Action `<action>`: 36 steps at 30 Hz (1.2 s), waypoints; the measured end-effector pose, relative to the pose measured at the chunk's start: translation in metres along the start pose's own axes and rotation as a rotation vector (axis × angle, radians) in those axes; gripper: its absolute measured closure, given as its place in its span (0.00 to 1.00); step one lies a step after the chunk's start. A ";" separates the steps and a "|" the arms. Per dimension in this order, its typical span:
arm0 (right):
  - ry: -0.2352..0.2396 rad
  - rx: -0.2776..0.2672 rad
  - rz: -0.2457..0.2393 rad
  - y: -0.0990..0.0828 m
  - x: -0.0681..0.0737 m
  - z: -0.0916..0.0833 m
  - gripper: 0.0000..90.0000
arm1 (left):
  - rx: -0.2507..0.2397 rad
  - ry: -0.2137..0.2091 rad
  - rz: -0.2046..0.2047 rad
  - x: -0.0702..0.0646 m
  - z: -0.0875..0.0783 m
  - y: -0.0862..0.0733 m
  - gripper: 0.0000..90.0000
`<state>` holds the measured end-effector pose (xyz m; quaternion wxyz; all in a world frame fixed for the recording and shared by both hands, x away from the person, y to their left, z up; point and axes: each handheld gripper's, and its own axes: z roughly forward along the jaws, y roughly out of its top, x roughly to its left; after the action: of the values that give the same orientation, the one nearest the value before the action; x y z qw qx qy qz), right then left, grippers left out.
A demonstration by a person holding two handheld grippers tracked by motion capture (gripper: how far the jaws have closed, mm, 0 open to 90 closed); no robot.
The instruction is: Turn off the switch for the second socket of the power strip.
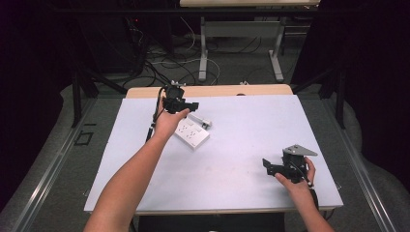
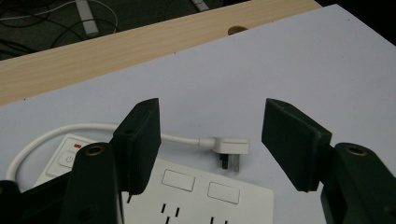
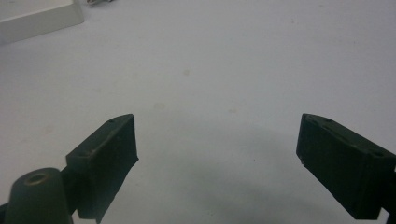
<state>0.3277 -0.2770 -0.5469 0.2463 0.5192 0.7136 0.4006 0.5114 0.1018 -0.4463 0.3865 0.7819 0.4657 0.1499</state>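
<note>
A white power strip [image 1: 192, 133] lies left of centre on the white table, with its white plug [image 1: 200, 121] lying loose just behind it. In the left gripper view the plug [image 2: 229, 147] rests flat beyond the strip [image 2: 196, 196], its cord [image 2: 56, 135] looping back to the strip's switch end. My left gripper [image 1: 186, 106] hovers over the strip's far end. Its jaws [image 2: 212, 121] are open, and the plug shows in the gap beyond them with nothing pressing on it. My right gripper [image 1: 269, 166] is near the table's front right, open [image 3: 217, 135] over bare tabletop.
A wooden strip [image 1: 208, 90] with a hole [image 2: 237, 30] runs along the table's far edge. Beyond it the floor holds tangled cables [image 1: 164, 63] and another table's legs [image 1: 203, 48]. A corner of the strip [image 3: 37, 18] shows in the right gripper view.
</note>
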 end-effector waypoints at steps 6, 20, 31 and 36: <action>-0.001 -0.003 -0.001 0.000 0.000 0.000 0.13 | 0.006 0.003 -0.008 0.003 0.009 0.001 0.45; 0.010 0.009 -0.001 0.000 -0.002 0.001 0.13 | 0.074 0.029 -0.050 0.009 0.030 -0.004 0.61; 0.015 0.017 0.001 -0.001 -0.001 0.002 0.13 | 0.086 0.034 -0.082 0.005 0.035 -0.005 0.71; 0.017 0.017 0.001 -0.001 -0.001 0.002 0.13 | 0.117 0.029 -0.100 0.007 0.040 -0.007 0.75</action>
<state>0.3293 -0.2777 -0.5486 0.2357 0.5182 0.7189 0.3989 0.5338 0.0911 -0.4787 0.3402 0.7766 0.5178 0.1144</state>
